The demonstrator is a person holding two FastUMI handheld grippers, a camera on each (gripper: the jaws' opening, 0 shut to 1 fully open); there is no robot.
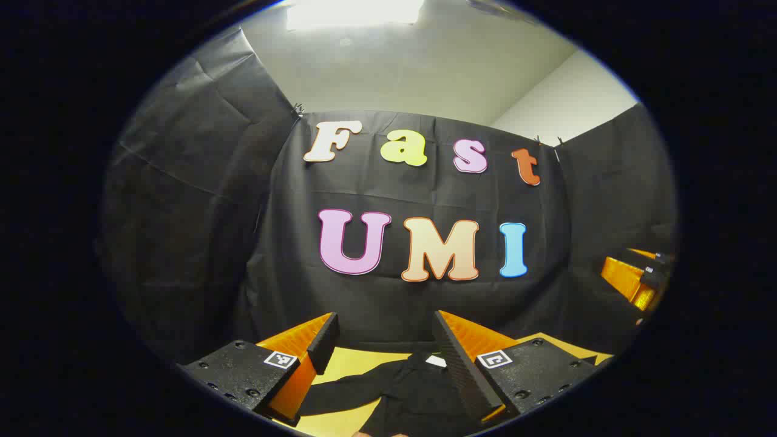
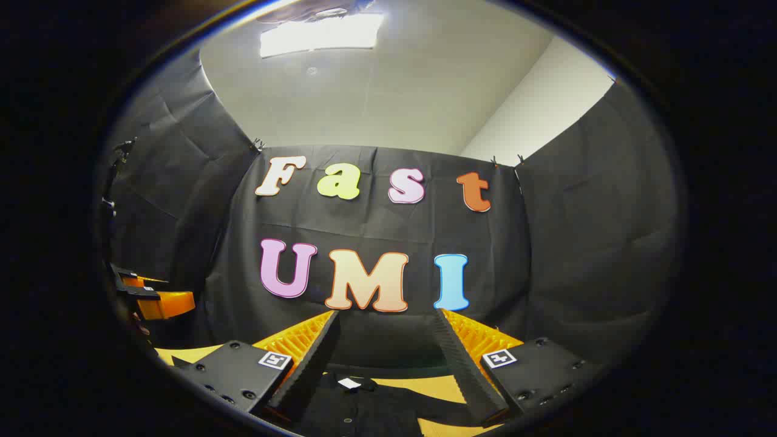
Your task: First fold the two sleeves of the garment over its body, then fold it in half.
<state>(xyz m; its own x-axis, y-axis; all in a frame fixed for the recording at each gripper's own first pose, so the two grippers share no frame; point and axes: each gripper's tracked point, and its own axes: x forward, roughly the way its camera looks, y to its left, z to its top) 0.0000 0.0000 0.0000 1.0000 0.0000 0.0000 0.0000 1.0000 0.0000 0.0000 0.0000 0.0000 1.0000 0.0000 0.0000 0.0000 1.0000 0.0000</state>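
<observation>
Below and ahead of both hand-held grippers, the yellow tabletop (image 1: 358, 361) carries the dark garment (image 1: 413, 394), which lies spread flat with its collar end away from the person and its body running back toward the lower edge of each view. One sleeve (image 1: 340, 388) stretches out sideways across the tabletop, past the left finger of the left hand-held gripper (image 1: 383, 340); the other sleeve (image 2: 425, 397) reaches toward the right finger of the right hand-held gripper (image 2: 383, 340). So each sleeve lies on the outer side of the nearer tool, and I judge that the left one suits the first sleeve and the right one the second. Both hand-held grippers hang above the cloth with fingers spread wide and nothing between them. No fold appears made yet. A small white tag (image 2: 349, 383) marks the neckline, about midway between the right tool's fingers, while in the left gripper view it sits just beside the right finger.
</observation>
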